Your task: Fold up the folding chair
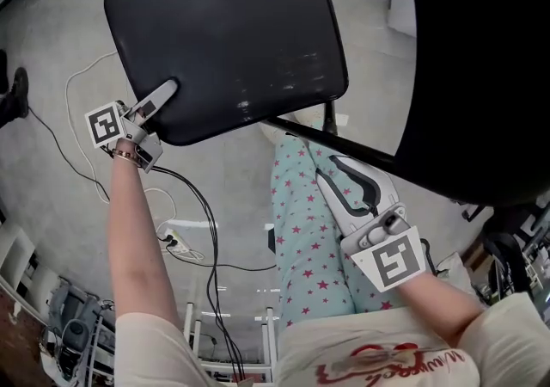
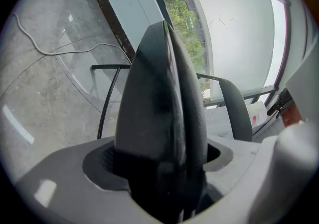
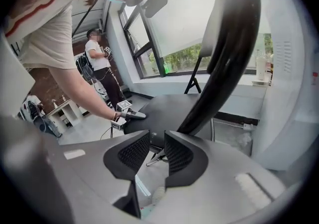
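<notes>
Folding chair sits unfolded on the concrete floor [image 1: 51, 41] in front of us: seat [image 1: 232, 24] roughly level, backrest [image 1: 481, 76] rising on our right. We have the left tongs [image 1: 163, 93] clamped on the seat's near-left edge; their own view shows the seat edge-on, pinched between the jaws. Right tongs [image 1: 339, 175] are slightly apart with nothing between the pads [image 3: 134, 151], low beside our star-print trouser leg [image 1: 301, 230], near the backrest's lower edge. Cables [image 1: 206, 230] trail on the floor below our left arm.
</notes>
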